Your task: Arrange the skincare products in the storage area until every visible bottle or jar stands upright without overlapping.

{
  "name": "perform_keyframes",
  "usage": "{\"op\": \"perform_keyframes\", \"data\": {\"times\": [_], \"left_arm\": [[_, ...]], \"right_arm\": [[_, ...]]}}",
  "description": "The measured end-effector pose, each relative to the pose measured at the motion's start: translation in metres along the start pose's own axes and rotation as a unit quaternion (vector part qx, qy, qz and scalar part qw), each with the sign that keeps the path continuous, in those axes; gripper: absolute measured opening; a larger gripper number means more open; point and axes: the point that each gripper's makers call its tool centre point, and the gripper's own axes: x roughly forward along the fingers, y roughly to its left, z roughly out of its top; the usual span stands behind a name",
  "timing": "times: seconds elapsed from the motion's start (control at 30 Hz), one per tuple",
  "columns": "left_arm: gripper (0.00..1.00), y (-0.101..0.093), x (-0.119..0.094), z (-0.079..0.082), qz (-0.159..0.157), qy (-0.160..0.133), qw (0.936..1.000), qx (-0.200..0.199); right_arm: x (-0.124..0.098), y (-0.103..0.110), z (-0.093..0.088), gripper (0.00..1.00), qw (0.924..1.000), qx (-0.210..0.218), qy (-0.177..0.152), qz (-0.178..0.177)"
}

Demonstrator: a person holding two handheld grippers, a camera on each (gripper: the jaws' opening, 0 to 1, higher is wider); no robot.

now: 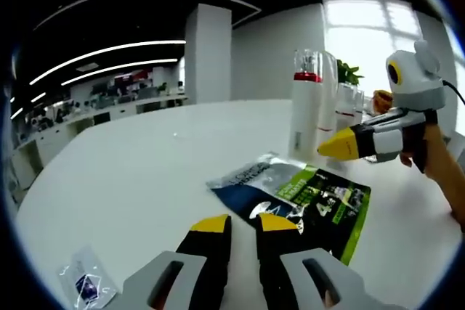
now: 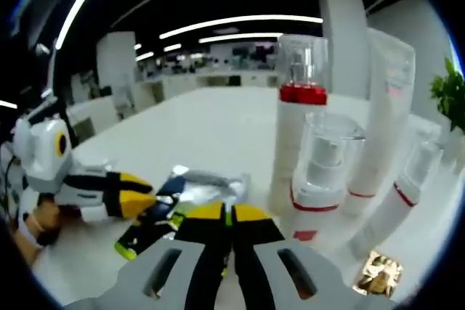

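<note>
1. The left gripper (image 1: 243, 224) hovers low over the white desk (image 1: 145, 172); its yellow-tipped fingers (image 1: 211, 224) stand a narrow gap apart and hold nothing.
2. Just ahead of those fingers a flat green and dark sachet (image 1: 312, 201) lies on the desk, its silvery end pointing away, close to the fingertips but not between them.
3. Beyond the sachet stands a tall white bottle with a red collar and clear cap (image 1: 304, 110), upright, with more white bottles (image 1: 341, 107) crowded behind it.
4. A small clear packet (image 1: 87, 281) lies near the desk edge, well apart from the bottles.
5. In the right gripper view, the right gripper (image 2: 229, 217) has its fingers pressed together, tips meeting, with nothing visibly caught between them.
6. Just to the side of those tips stands a short pump bottle under a clear cap (image 2: 325, 172); the tall red-collared bottle is behind it, a white tube (image 2: 381, 114) beside it, and another capped bottle (image 2: 407, 186) leans outward, though the lens may cause that tilt.
7. A small gold foil packet (image 2: 379, 272) lies on the desk near the short bottle's base.
</note>
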Motion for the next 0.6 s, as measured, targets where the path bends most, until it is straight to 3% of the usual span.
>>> {"op": "perform_keyframes", "data": {"times": [0.13,0.27,0.33,0.6], "left_arm": [[0.14,-0.004,-0.005,0.004,-0.011,-0.005,0.9999,-0.006],[0.09,-0.013,-0.012,0.009,-0.019,-0.004,0.9998,-0.007],[0.04,-0.014,-0.012,0.005,-0.019,0.014,0.9997,0.005],[0.01,-0.017,-0.014,-0.001,-0.024,0.031,0.9992,-0.005]], "right_arm": [[0.004,0.000,-0.006,0.00,0.9998,0.011,0.016,0.006],[0.005,0.003,-0.030,0.00,0.9951,0.043,0.086,0.019],[0.005,0.005,-0.038,0.00,0.9922,0.052,0.111,0.023],[0.003,0.002,-0.041,0.00,0.9900,0.069,0.122,0.019]]}}
